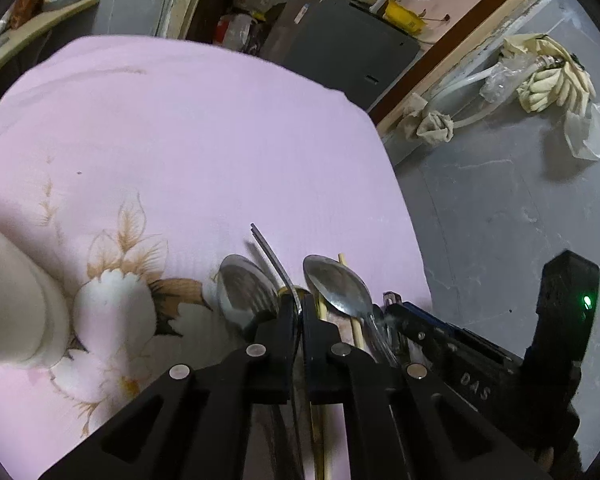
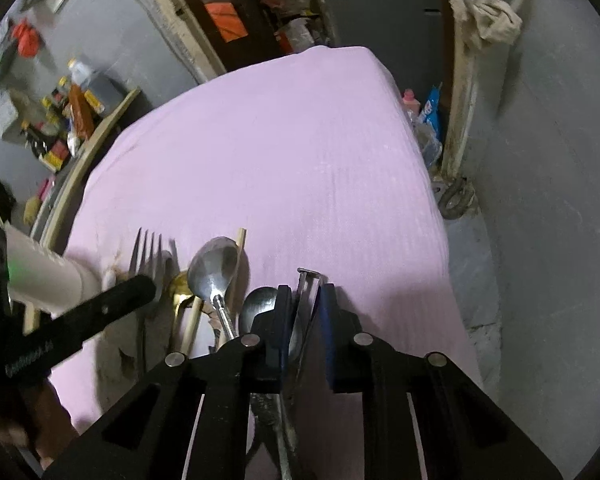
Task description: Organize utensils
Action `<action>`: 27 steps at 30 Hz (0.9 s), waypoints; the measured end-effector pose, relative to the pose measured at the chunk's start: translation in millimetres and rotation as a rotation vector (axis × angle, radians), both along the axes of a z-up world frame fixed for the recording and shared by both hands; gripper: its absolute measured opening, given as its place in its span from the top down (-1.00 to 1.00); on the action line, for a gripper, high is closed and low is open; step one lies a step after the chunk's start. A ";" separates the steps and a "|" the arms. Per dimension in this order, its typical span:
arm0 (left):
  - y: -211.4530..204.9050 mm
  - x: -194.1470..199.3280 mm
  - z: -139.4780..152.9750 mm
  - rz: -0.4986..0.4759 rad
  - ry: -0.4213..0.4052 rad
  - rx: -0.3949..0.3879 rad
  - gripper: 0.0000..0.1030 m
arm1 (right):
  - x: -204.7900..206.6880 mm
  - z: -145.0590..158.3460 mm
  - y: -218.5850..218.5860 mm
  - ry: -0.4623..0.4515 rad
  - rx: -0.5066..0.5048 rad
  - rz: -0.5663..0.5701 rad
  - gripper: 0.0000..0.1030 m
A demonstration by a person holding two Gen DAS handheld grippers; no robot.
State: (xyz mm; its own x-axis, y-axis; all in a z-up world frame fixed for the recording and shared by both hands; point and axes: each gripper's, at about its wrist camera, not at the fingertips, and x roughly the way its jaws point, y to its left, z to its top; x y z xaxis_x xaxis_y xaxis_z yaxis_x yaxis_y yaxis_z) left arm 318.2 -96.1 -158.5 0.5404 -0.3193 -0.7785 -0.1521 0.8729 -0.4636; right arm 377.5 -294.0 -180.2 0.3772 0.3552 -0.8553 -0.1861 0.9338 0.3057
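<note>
My left gripper (image 1: 297, 308) is shut on a metal fork (image 1: 274, 258), seen edge-on, tines pointing away. The same fork (image 2: 148, 250) shows in the right wrist view, held above the cloth. Two metal spoons (image 1: 244, 292) (image 1: 338, 286) and a wooden chopstick (image 1: 356, 328) lie on the pink cloth under the left gripper. My right gripper (image 2: 305, 300) is shut on a clear, thin utensil (image 2: 310, 280) standing up between its blue-padded jaws. A spoon (image 2: 214, 266), a chopstick (image 2: 238, 256) and a darker spoon (image 2: 260, 304) lie just to its left.
A pink cloth with a flower print (image 1: 180, 140) covers the table; its right edge drops to a grey floor (image 1: 500, 208). A white cylinder (image 1: 16, 300) stands at the left. Shelves with bottles (image 2: 72, 112) and clutter lie behind. Rags hang on pipes (image 1: 548, 76).
</note>
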 end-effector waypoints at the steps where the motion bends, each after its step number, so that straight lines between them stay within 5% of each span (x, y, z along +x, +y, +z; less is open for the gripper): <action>1: 0.6 -3.5 2.5 0.000 -0.008 0.005 0.92 | -2.1 1.8 -1.2 -0.013 0.007 -0.008 0.76; 14: 9.2 -63.2 61.2 -0.010 -0.211 0.059 0.93 | -69.7 72.4 1.9 -0.341 0.052 -0.018 0.79; 27: 47.0 -110.9 111.2 -0.013 -0.339 0.066 0.94 | -140.6 131.7 34.2 -0.518 -0.003 0.028 0.80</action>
State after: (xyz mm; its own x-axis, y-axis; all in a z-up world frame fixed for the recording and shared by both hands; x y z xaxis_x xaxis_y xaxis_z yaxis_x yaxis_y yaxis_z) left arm 207.3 -49.0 -47.2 0.7679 -0.2833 -0.5745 0.0127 0.9034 -0.4285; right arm 236.9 -259.9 -48.5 0.7418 0.3690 -0.5600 -0.3373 0.9270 0.1639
